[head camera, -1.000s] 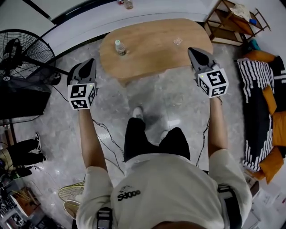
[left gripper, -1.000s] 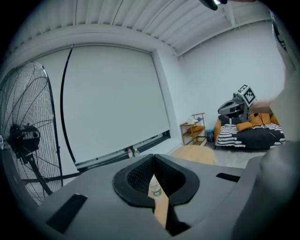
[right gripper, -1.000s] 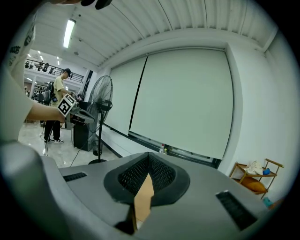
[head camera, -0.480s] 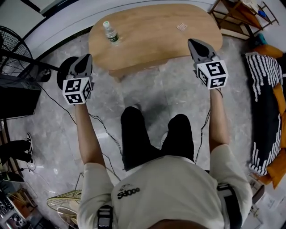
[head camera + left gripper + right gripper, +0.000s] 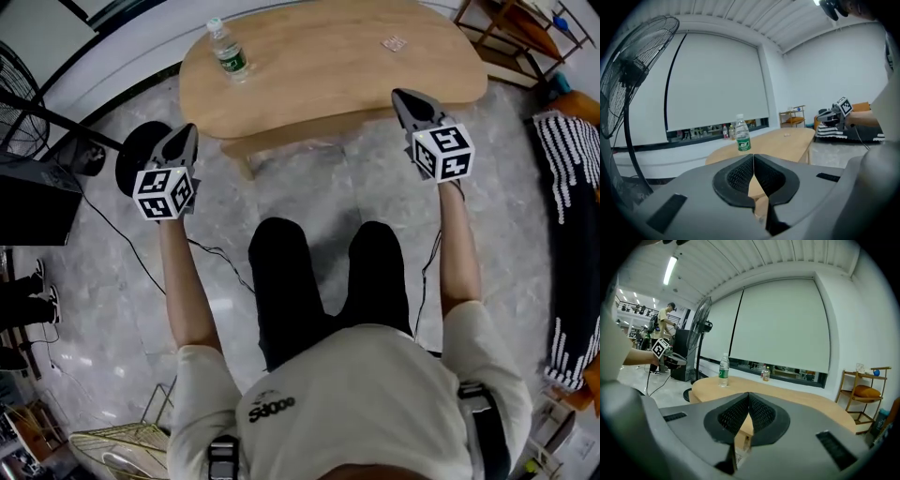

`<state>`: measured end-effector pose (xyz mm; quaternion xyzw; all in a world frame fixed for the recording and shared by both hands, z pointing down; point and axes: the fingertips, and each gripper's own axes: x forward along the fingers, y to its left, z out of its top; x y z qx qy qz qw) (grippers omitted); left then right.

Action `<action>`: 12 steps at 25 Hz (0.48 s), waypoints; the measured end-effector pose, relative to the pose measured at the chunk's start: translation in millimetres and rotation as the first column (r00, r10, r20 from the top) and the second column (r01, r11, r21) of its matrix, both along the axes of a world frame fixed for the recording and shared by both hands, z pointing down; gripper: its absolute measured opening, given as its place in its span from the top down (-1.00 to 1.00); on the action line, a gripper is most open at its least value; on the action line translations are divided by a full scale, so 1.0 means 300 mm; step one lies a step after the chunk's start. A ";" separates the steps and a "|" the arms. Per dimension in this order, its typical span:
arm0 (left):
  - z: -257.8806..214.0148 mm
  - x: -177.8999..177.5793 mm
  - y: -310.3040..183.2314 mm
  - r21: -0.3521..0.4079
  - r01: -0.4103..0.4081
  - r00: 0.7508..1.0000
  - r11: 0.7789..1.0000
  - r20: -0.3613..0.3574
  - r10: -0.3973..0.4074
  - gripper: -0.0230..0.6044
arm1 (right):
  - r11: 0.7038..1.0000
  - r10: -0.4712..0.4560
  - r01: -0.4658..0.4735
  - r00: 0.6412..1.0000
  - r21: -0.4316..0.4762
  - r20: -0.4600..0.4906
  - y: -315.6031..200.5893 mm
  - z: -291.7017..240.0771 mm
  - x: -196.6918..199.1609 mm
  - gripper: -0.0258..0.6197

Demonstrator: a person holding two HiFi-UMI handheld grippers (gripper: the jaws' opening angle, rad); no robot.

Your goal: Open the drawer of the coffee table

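Left tool and right tool are both pinched closed on nothing, bench just ahead, water bottle past the left one, fan base right beside it.

On table: water bottle toward left end, small flat item toward right end. Before table's near edge: left claw, right claw. Beside left claw: fan base. Right of table: shelf.

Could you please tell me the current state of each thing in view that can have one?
left gripper, shut, empty.
right gripper, shut, empty.
coffee table, no drawer seen pulled out.
water bottle, upright on the coffee table, capped.
pedestal fan, upright; whether running, cannot tell.
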<state>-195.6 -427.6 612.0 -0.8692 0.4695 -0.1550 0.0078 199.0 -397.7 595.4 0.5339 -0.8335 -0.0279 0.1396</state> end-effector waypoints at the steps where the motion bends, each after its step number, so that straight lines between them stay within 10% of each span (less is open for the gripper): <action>1: 0.023 -0.004 0.011 0.005 0.003 1.000 1.000 0.002 -0.003 0.87 | 1.000 -0.003 0.003 1.000 0.002 0.000 0.002 0.025 0.002 0.91; 12: 0.268 0.007 0.070 -0.007 0.031 0.999 1.000 -0.014 -0.031 0.86 | 0.999 -0.044 0.044 0.999 -0.011 0.017 -0.010 0.274 0.015 0.90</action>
